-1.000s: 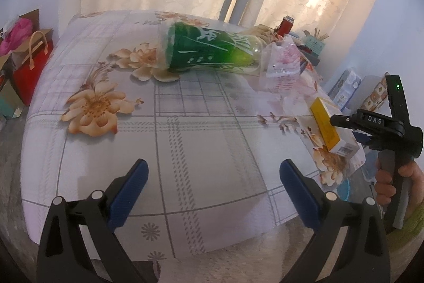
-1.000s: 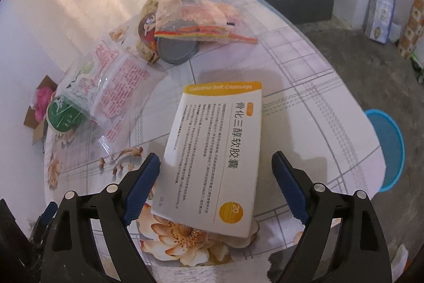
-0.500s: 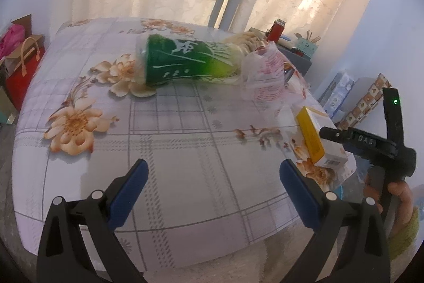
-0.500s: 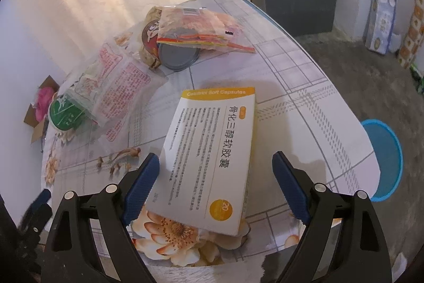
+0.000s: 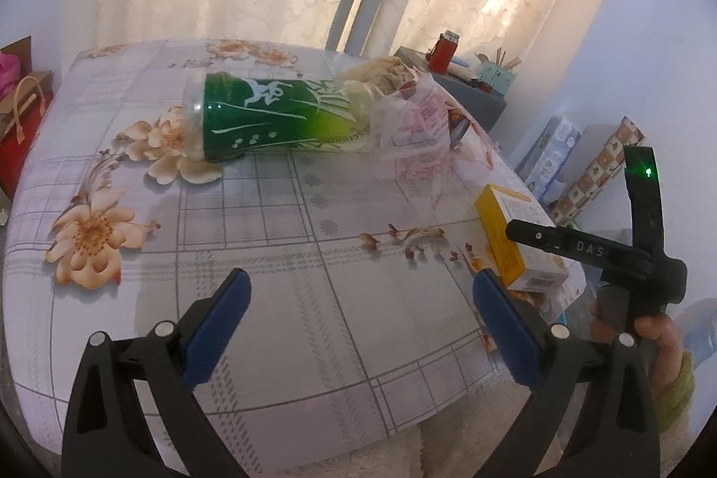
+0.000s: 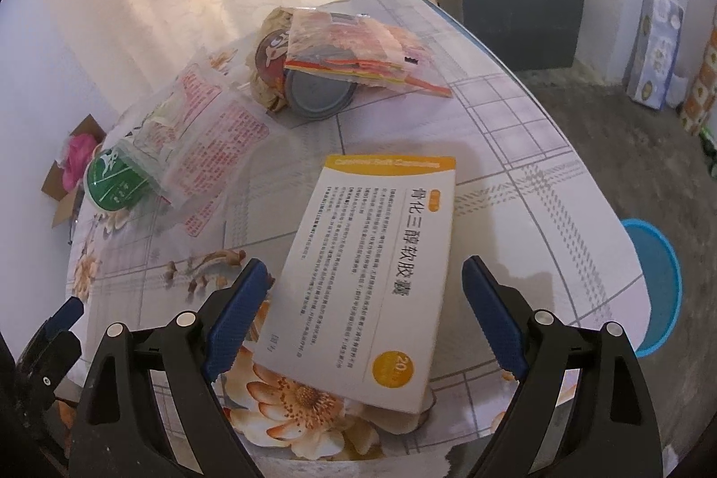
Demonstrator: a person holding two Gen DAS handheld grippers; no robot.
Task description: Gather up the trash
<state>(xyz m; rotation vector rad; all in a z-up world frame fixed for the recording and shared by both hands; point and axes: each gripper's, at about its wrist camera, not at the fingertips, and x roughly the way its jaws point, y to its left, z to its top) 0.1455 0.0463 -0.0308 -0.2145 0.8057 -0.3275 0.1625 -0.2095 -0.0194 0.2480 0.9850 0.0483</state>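
Trash lies scattered on the floral tablecloth (image 5: 278, 254), and positions below are given relative to the capsule box (image 6: 372, 281).

1. Left gripper (image 5: 360, 325): jaws stand wide apart with nothing between them, over bare cloth well to the left of the box and clear of it.
2. Green bottle (image 5: 278, 117): lies on its side far left of the box, long axis running across the table, its neck end under a clear printed bag (image 6: 210, 146).
3. Capsule box: white and orange carton lying flat at the table's near right edge. Its long axis runs away from the right gripper (image 6: 365, 316), tilted slightly right. The near end sits between the blue pads (image 6: 237, 316), which do not touch it; the jaws are spread wide and hold nothing.
4. Beyond the box: a round tin lid (image 6: 318, 92) with a bag of coloured wrappers (image 6: 358, 57) lying on it.
5. Right of the box, off the table: a blue basin (image 6: 654, 285) on the floor.

Assessment: the right hand is the nearer one. The jaws already span the box's short width, so closing across it looks feasible. Nothing obstructs the approach; the table edge is close.
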